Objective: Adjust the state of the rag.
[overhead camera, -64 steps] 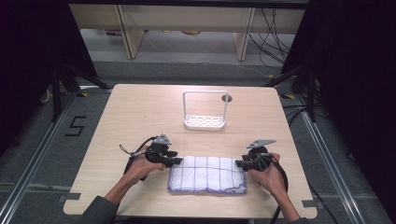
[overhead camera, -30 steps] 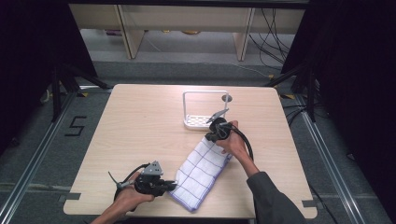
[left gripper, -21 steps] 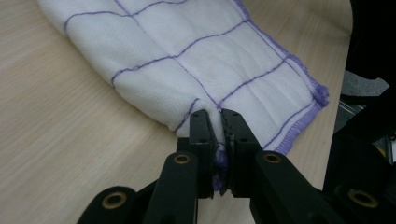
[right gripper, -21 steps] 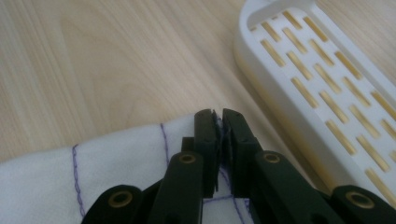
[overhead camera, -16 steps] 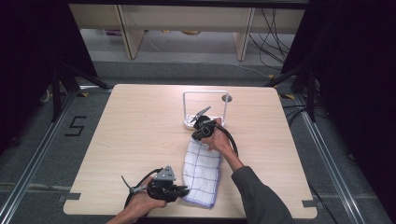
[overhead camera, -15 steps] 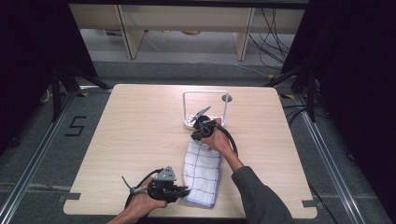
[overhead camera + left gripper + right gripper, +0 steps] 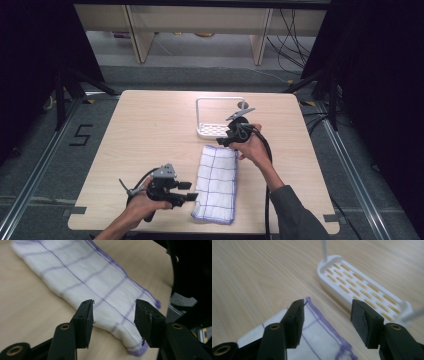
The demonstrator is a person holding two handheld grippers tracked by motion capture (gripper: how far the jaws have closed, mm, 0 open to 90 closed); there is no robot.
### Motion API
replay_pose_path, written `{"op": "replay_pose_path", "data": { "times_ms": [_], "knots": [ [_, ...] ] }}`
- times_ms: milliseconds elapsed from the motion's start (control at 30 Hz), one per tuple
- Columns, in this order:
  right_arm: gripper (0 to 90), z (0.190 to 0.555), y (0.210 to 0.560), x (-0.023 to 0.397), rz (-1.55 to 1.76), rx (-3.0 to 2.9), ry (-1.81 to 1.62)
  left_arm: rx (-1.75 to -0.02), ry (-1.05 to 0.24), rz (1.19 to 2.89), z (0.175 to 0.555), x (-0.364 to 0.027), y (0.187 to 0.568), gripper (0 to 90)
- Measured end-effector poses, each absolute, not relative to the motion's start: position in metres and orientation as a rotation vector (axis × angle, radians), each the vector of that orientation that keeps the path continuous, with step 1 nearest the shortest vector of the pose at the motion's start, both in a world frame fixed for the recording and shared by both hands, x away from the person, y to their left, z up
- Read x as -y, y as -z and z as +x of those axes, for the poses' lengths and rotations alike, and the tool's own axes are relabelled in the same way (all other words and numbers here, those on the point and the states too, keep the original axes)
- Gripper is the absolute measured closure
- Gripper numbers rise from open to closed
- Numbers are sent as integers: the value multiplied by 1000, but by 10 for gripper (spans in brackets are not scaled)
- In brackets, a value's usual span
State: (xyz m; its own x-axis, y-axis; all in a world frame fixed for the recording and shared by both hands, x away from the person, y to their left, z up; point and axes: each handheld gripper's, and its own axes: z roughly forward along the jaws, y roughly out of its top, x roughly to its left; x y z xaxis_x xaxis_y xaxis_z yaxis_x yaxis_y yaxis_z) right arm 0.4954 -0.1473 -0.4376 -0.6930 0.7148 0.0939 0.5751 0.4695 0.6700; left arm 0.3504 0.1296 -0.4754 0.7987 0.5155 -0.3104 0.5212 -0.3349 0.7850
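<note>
"5" on the floor (image 7: pixel 81 135)

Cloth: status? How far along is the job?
Done, by the look of it: the folded checked cloth lies flat on the table, its far end near the white rack. In hand: nothing; the left gripper and right gripper are open at opposite ends. What's left is unclear.

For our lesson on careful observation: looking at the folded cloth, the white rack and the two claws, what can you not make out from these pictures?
- Cloth: its underside and inner folds, hidden by its own top layer; its near end is cut off in the right gripper view.
- White rack: blurred in the right gripper view, its wire frame cut off by the top edge.
- Left claw and right claw: too small in the high view to judge the gap.
</note>
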Motion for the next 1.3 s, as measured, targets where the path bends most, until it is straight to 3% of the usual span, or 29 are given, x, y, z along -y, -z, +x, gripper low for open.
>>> {"op": "replay_pose_path", "data": {
  "times_ms": [100,233,633,1167,1300],
  "knots": [
    [425,487,447,172,1182,-2473,-1029,-846,-95,1999,386,-128,477,476],
    [426,482,460,187,1237,-2466,-1011,-911,-141,2014,418,-119,486,467],
    [434,485,472,176,1271,-2478,-970,-951,-169,2083,474,-90,492,456],
    [501,490,484,181,1315,-2502,-849,-971,-169,2134,494,-77,503,472],
    [512,489,488,176,1313,-2526,-822,-951,-174,2135,498,-74,504,512]
  ]
}}
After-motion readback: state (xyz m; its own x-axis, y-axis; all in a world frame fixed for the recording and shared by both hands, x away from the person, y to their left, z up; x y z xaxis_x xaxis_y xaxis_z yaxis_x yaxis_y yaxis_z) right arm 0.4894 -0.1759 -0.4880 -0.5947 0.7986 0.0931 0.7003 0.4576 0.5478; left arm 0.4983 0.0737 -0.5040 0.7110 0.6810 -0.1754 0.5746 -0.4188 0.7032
